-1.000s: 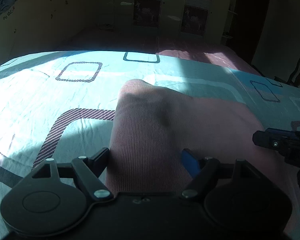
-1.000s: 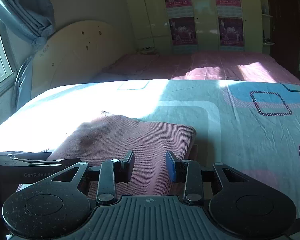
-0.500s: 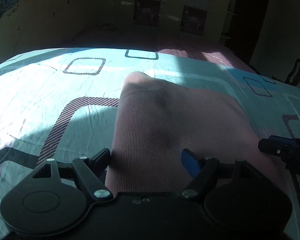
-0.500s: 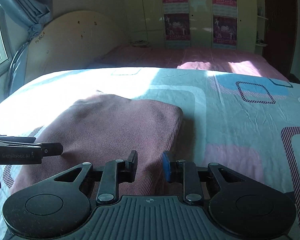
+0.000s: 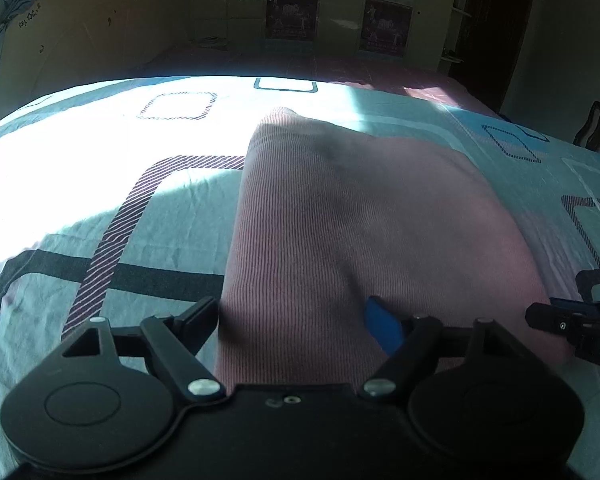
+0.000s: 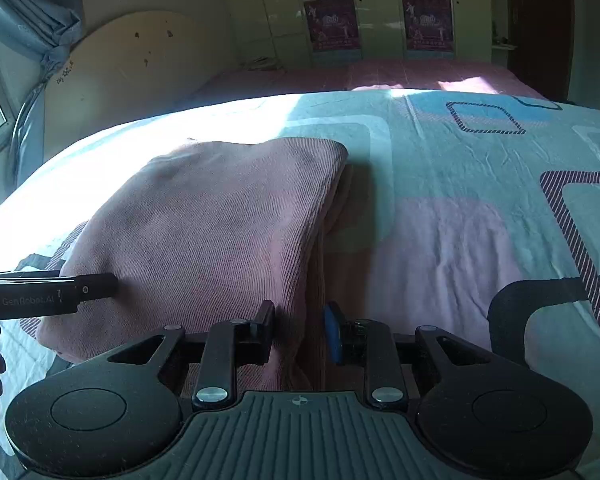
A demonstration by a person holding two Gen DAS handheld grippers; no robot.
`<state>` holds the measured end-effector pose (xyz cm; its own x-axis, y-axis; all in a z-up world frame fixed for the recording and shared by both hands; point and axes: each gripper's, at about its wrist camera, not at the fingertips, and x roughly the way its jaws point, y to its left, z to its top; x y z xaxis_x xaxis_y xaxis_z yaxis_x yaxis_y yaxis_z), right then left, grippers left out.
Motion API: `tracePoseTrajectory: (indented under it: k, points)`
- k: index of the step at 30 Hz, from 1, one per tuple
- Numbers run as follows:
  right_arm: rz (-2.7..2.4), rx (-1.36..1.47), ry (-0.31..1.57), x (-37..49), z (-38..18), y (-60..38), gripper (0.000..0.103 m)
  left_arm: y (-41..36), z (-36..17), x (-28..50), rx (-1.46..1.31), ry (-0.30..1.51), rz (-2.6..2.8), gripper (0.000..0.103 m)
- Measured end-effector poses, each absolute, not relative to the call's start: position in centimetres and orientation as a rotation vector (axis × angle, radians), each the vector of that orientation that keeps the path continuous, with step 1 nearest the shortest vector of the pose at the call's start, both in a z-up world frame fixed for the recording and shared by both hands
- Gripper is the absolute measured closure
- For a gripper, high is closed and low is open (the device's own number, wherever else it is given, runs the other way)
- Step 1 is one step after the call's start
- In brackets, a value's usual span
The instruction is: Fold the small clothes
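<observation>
A pink ribbed garment (image 5: pixel 360 216) lies folded on the patterned bed sheet (image 5: pixel 100 184); it also shows in the right wrist view (image 6: pixel 220 220). My left gripper (image 5: pixel 296 320) is open, its fingers astride the garment's near left edge. My right gripper (image 6: pixel 300 326) is open with a narrower gap, its fingers either side of the garment's near right folded edge. The right gripper's tip (image 5: pixel 572 322) shows at the right of the left wrist view; the left gripper's body (image 6: pixel 40 294) shows at the left of the right wrist view.
The bed sheet (image 6: pixel 480 200) is teal with pink, blue and striped square shapes and stretches wide to the right of the garment. A wooden headboard (image 6: pixel 140 64) stands at the far left. Wardrobes with posters (image 6: pixel 380 12) line the back wall.
Both grippers have drawn back towards the garment's near edge, with the garment lying lower and flatter on the sheet. The jaws stay open.
</observation>
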<state>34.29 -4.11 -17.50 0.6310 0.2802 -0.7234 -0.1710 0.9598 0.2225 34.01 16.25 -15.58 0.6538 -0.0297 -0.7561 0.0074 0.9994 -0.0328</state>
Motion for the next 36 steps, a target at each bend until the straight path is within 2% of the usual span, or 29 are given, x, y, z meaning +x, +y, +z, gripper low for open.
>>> tracePoseTrajectory:
  k: [11,15,17,26,31,36]
  points:
    - [0.218,0.199,0.918,33.8,-18.6,-4.2,0.076,15.4,-16.4,33.7,0.028,0.861,-0.02,0.021]
    - [0.213,0.183,0.916,33.4,-18.6,-3.8,0.076,14.8,-16.3,33.7,0.07,0.854,-0.02,0.004]
    - [0.203,0.183,0.917,33.4,-18.5,-3.6,0.076,14.7,-16.3,33.9,0.077,0.864,-0.015,0.001]
    - [0.188,0.161,0.91,33.4,-18.6,-3.1,0.076,14.4,-16.6,34.9,0.047,0.954,0.073,0.0]
    - [0.175,0.187,0.901,32.6,-17.8,-3.2,0.076,12.8,-15.7,34.1,0.168,0.948,0.138,0.0]
    - [0.195,0.201,0.837,28.8,-14.1,-3.8,0.076,12.9,-12.2,31.0,0.135,0.871,0.118,0.002]
